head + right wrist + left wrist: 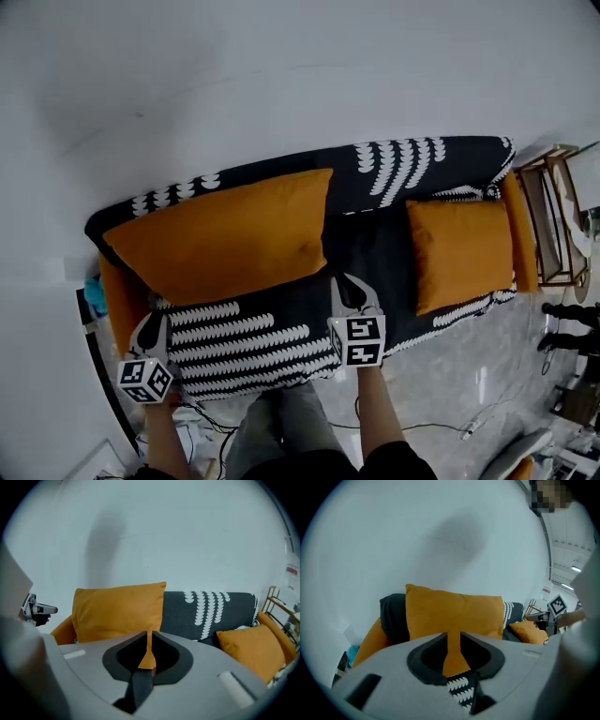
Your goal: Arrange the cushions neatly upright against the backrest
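A large orange cushion (225,234) (454,613) (117,609) stands upright against the backrest at the left half of the dark, white-patterned sofa (248,342). A smaller orange cushion (461,251) (255,651) (529,631) leans at a slant at the sofa's right end. My left gripper (150,321) (453,637) hovers over the seat's front left, just short of the large cushion's lower left corner. Its jaws stand a narrow gap apart with nothing between them. My right gripper (354,286) (150,637) is off the cushion's lower right corner, its jaws nearly together and empty.
Orange armrests close the sofa at the left (122,305) and right (518,239). A wooden side table (553,225) stands beyond the right arm. Cables (422,429) run over the floor near the person's legs (281,431). A white wall (281,66) rises behind the backrest (422,169).
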{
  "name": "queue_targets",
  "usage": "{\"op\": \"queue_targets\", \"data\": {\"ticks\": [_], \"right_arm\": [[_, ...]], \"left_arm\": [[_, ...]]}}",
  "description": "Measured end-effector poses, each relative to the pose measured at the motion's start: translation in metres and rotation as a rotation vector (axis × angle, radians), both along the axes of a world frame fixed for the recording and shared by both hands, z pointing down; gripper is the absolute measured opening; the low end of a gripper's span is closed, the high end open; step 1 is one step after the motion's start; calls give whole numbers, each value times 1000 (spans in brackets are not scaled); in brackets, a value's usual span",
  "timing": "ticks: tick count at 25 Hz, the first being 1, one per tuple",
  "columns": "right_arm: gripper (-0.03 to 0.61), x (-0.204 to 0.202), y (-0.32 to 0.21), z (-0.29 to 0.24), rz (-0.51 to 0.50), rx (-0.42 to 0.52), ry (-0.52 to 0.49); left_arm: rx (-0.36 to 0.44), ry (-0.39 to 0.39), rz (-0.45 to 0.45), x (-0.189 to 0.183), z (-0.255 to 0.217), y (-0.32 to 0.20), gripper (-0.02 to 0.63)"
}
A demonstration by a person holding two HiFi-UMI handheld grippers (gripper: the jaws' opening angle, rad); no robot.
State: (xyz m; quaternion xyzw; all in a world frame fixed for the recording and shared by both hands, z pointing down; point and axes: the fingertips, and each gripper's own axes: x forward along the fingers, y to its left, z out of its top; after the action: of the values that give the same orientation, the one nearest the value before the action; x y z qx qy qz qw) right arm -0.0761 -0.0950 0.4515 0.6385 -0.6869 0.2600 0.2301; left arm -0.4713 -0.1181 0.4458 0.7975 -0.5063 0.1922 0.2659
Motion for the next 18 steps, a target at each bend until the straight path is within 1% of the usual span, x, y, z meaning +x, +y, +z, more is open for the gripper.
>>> {"op": "queue_targets", "data": {"ticks": [2, 3, 7, 8, 9, 13, 18], "right_arm": [[14, 4, 14, -23, 34, 27, 8], [8, 6, 21, -34, 53, 41, 9], [8, 11, 60, -69, 113, 79, 16], [8, 13, 71, -76, 132, 88, 14], [8, 15, 82, -83, 152, 95, 7], [8, 18, 126, -110, 215, 107, -4], [8, 32, 174, -146, 291, 153, 3]], "left_arm": [[23, 15, 36, 12, -18, 7, 63], [35, 28, 50, 17, -26, 11, 53], [57, 86, 97, 34, -50, 31, 27], [60, 98, 108, 37, -55, 36, 6], [64, 104, 124, 42, -60, 41, 1], [87, 83, 245, 69, -81, 63, 1], [143, 87, 407, 119, -118, 86, 1]]}}
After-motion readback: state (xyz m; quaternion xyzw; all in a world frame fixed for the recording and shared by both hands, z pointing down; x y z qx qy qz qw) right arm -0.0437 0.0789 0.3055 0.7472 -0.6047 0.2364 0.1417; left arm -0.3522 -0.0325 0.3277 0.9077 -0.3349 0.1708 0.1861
